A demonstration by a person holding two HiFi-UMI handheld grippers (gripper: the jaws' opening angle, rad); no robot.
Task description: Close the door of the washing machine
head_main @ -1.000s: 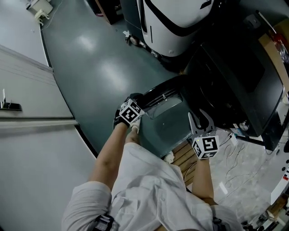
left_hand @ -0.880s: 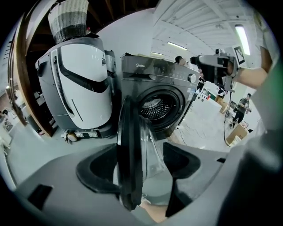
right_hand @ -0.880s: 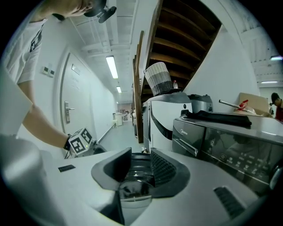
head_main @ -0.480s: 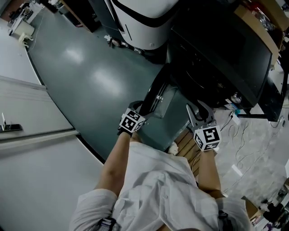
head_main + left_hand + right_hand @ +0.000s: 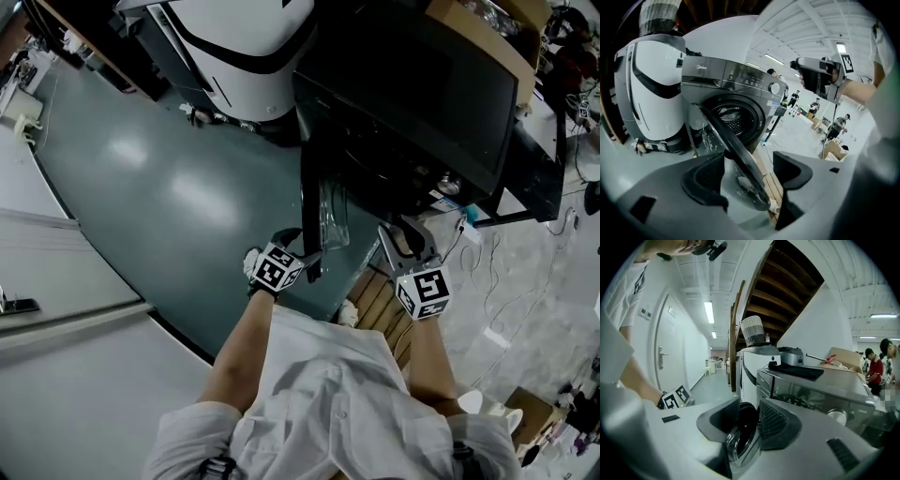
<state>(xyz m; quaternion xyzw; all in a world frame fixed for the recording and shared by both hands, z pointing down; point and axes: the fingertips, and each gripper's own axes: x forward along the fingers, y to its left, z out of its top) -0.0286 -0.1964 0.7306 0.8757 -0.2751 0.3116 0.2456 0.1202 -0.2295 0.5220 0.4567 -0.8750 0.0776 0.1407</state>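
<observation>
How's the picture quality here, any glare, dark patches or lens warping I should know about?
Head view: dim overall, the washing machine reads nearly black, and soft glare patches sit on the floor. Left gripper view: strong fisheye bending and dark corners, though the door edge is fairly sharp. Right gripper view: the same fisheye curve, with a bright ceiling lamp washing out the hallway.

Your head view is dim, with soft glare on the glossy grey-green floor (image 5: 141, 159); both gripper views bend strongly towards dark edges.
</observation>
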